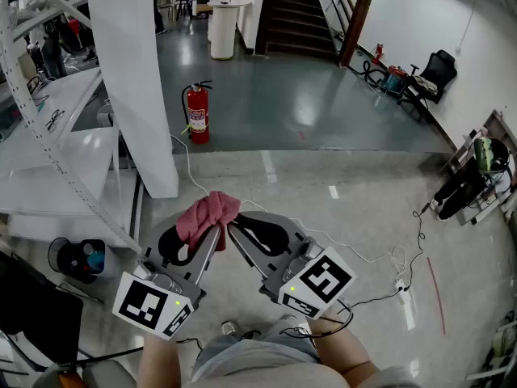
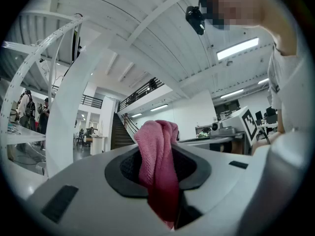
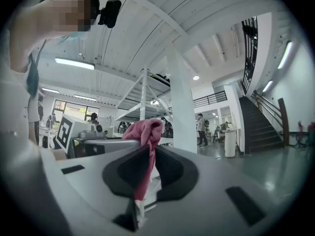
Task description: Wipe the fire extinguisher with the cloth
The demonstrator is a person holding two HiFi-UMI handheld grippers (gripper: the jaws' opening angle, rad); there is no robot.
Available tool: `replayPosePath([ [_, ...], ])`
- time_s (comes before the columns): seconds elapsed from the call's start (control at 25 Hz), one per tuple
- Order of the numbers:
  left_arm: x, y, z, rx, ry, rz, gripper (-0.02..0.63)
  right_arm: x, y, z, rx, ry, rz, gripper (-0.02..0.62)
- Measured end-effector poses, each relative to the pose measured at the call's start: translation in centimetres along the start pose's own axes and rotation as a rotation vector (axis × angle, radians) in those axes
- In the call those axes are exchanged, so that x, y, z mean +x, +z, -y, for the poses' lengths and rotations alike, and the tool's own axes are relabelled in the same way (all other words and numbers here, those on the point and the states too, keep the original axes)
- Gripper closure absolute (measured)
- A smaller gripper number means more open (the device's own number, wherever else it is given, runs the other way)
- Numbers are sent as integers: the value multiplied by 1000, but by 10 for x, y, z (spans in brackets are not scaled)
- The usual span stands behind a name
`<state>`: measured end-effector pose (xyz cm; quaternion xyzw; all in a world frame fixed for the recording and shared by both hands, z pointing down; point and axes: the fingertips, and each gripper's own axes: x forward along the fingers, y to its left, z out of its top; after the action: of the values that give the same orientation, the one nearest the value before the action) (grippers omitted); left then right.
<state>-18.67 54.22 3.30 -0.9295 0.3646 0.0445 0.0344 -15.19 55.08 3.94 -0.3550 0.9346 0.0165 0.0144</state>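
The red fire extinguisher [image 1: 197, 113] stands upright on the floor beside a white pillar, far ahead of both grippers. A pink cloth [image 1: 208, 217] is bunched at the spot where the two gripper tips meet. My left gripper [image 1: 216, 231] is shut on the cloth [image 2: 158, 171], which hangs down between its pads. Tip to tip with it, my right gripper [image 1: 232, 231] has a strip of the cloth [image 3: 146, 156] pinched between its nearly closed jaws. Both grippers are held low, close to the person's body.
A white pillar [image 1: 133, 79] and white racking [image 1: 48, 136] stand at the left. Cables and a power strip [image 1: 397, 281] lie on the floor to the right. A dark bucket [image 1: 77, 257] sits lower left. Stairs [image 1: 295, 14] rise at the back.
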Motion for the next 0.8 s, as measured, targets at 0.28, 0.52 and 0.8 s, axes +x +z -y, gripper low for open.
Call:
replayPosePath([
  [0.28, -8, 1, -7, -8, 12, 6, 489, 6, -1, -9, 2, 12, -3, 551],
  [0.52, -13, -3, -14, -16, 20, 6, 489, 12, -4, -14, 1, 13, -6, 551],
  [0.8, -14, -3, -20, -25, 21, 15, 489, 16, -5, -15, -4, 13, -15, 550],
])
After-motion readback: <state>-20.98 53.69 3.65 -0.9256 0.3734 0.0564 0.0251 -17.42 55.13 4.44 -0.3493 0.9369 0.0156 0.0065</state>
